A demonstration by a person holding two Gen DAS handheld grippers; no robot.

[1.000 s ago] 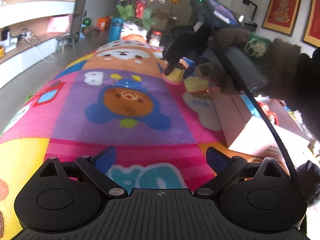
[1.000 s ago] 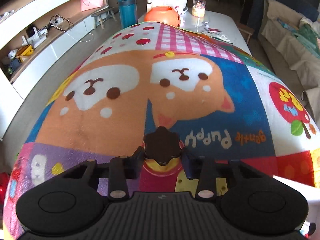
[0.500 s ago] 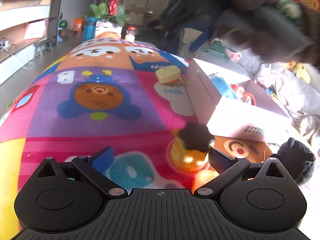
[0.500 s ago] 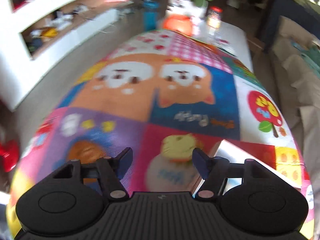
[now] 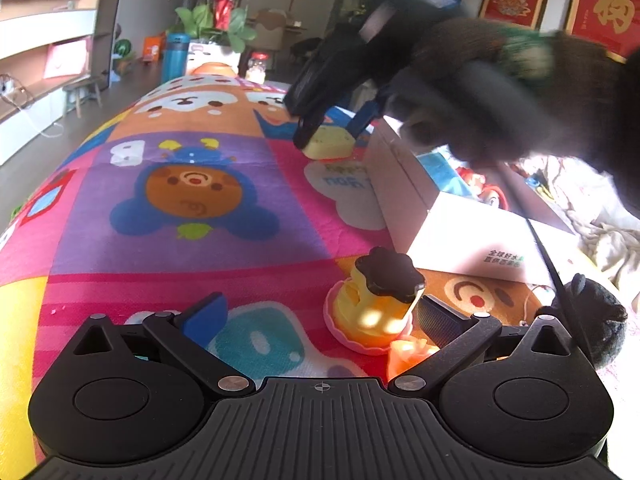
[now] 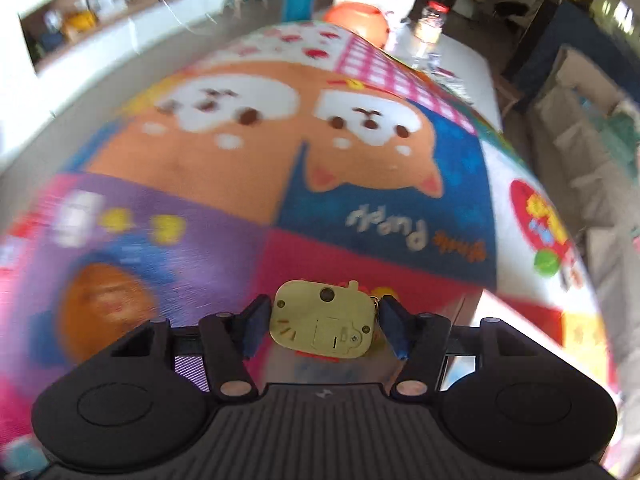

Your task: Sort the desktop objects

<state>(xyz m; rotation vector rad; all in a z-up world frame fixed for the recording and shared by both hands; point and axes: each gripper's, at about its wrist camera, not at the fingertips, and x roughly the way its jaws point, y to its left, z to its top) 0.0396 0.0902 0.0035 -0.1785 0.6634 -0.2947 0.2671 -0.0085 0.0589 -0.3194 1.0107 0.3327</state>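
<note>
Your right gripper: fingers narrowed around the yellow toy. The left pad is touching or almost touching its side; a thin gap shows at the right pad, so I can't tell if it's clamped. The toy's underside faces the camera, screw holes visible. From the left wrist view the same yellow toy sits between your right fingers just at the far corner of the white box, low over the cartoon mat; can't tell if it's touching the mat.

Your left gripper: fingers spread wide, holding nothing. The pudding toy, yellow body with a dark flower-shaped top on a pink base, stands on the mat between them, close against the right finger and well apart from the left one. An orange piece lies just beside its base, near the right finger's linkage.

The white box is open, with a blue item and a red-and-white toy inside; details too small. A black plush is at the right edge, near the box's front.

The mat covers the table. At the far end: flower pot, blue bottle, orange bowl, glass jar.
</note>
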